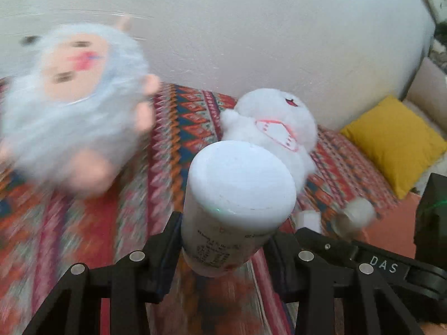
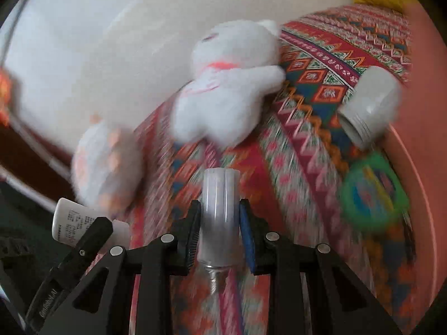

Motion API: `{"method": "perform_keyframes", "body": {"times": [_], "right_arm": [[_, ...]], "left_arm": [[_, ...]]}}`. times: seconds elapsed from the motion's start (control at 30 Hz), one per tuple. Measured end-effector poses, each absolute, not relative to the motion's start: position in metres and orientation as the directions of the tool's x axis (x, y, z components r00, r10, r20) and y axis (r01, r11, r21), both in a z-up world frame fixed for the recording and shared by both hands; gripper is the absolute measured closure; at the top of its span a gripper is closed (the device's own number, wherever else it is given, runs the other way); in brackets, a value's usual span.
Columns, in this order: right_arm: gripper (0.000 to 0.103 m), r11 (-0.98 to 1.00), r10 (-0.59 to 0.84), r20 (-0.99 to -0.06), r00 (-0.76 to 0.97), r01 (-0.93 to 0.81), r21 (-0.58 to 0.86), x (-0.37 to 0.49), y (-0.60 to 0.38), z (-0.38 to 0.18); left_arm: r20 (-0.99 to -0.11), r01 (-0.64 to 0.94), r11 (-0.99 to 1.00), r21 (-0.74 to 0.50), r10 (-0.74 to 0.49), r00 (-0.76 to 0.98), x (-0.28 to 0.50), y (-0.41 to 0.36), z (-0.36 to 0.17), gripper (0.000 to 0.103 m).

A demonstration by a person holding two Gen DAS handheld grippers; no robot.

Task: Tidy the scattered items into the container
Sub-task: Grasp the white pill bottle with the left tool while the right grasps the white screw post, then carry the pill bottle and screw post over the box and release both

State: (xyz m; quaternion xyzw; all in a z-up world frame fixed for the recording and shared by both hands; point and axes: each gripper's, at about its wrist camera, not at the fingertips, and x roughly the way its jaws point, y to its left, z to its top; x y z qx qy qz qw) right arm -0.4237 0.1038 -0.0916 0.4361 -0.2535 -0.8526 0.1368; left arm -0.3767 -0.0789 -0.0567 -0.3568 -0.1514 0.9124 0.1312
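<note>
Left gripper (image 1: 226, 240) clamps a white bottle (image 1: 237, 195) round its body, base pointing forward, off the patterned cloth (image 1: 181, 128), presumably for carrying to the container. Right gripper (image 2: 219, 229) pinches a clear tube (image 2: 219, 203) by its cap end, likewise lifted. Orange tub (image 2: 419, 167), probably the container, lies right of the right gripper. Grey jar (image 2: 371, 103), green toy (image 2: 374, 192) and white plush (image 2: 229, 83) lie ahead on the cloth. Blue plush (image 1: 75, 97) is blurred.

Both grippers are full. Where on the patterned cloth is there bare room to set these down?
Bare cloth lies between the blue plush and the white plush, and nearer, left of the held white bottle. It is crowded right of the white plush: a grey jar and green ring toy.
</note>
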Motion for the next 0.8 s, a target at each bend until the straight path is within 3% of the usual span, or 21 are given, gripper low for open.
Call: {"method": "perform_keyframes", "body": {"times": [0.23, 0.43, 0.6, 0.8], "right_arm": [[0.074, -0.848, -0.514, -0.615, -0.598, 0.244, 0.471, -0.327, 0.078, -0.029], [0.074, -0.829, -0.558, -0.521, -0.646, 0.400, 0.391, -0.250, 0.082, 0.019], [0.074, -0.834, -0.550, -0.446, -0.706, 0.438, 0.335, -0.208, 0.109, 0.051], [0.074, -0.885, -0.453, -0.383, -0.805, 0.354, 0.302, -0.189, 0.172, 0.073]], "left_arm": [[-0.589, -0.123, -0.941, -0.316, 0.297, -0.752, -0.262, -0.084, -0.014, 0.056], [-0.555, -0.142, -0.949, -0.283, 0.283, -0.782, -0.209, -0.074, 0.008, 0.056], [-0.534, -0.181, -0.947, -0.267, 0.302, -0.790, -0.191, -0.045, 0.026, 0.056], [-0.499, -0.272, -0.933, -0.236, 0.356, -0.790, -0.178, 0.007, 0.055, 0.056]]}}
